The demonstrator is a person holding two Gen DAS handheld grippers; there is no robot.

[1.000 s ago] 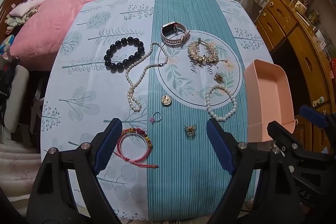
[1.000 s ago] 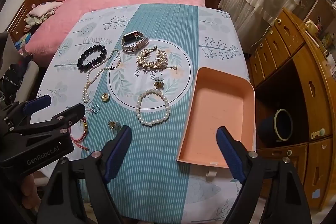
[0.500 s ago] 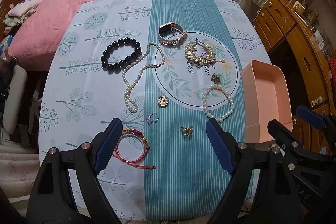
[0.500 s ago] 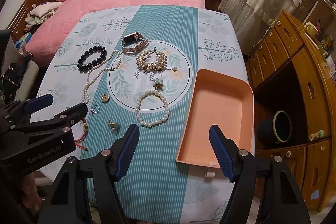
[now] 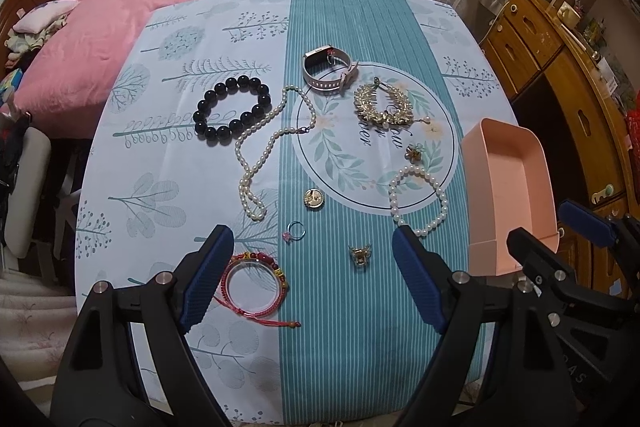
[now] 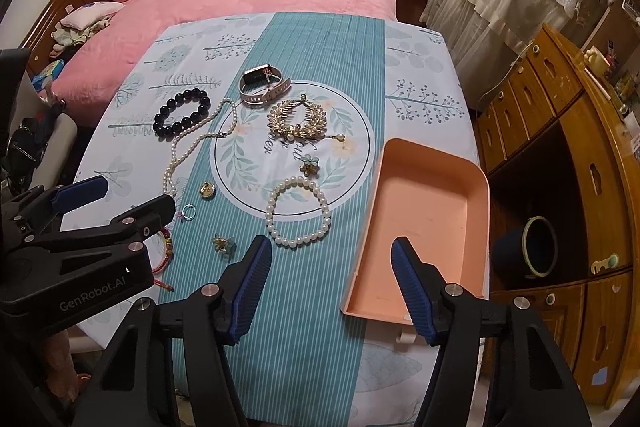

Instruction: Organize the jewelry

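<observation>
Right now both grippers hang over the near edge of the table with their jaws apart and nothing between them. Everything to be sorted lies loose on the tablecloth, and the peach tray stands bare on the right side.

The relation that matters, I'd judge, is the white pearl bracelet against the right gripper: it lies just ahead of the jaws and a little toward the left finger, a flat ring with no long axis to line up on. The tray's near end sits just ahead of the right finger, so the carry from bracelet to tray would be a short sideways one.

From the left gripper the same bracelet lies ahead and off past its right finger, near the tip. What sits truly ahead between its jaws is the small gold clip, with the red cord bracelet touching or just beside the inner face of its left finger. The long pearl necklace runs away ahead-left
</observation>
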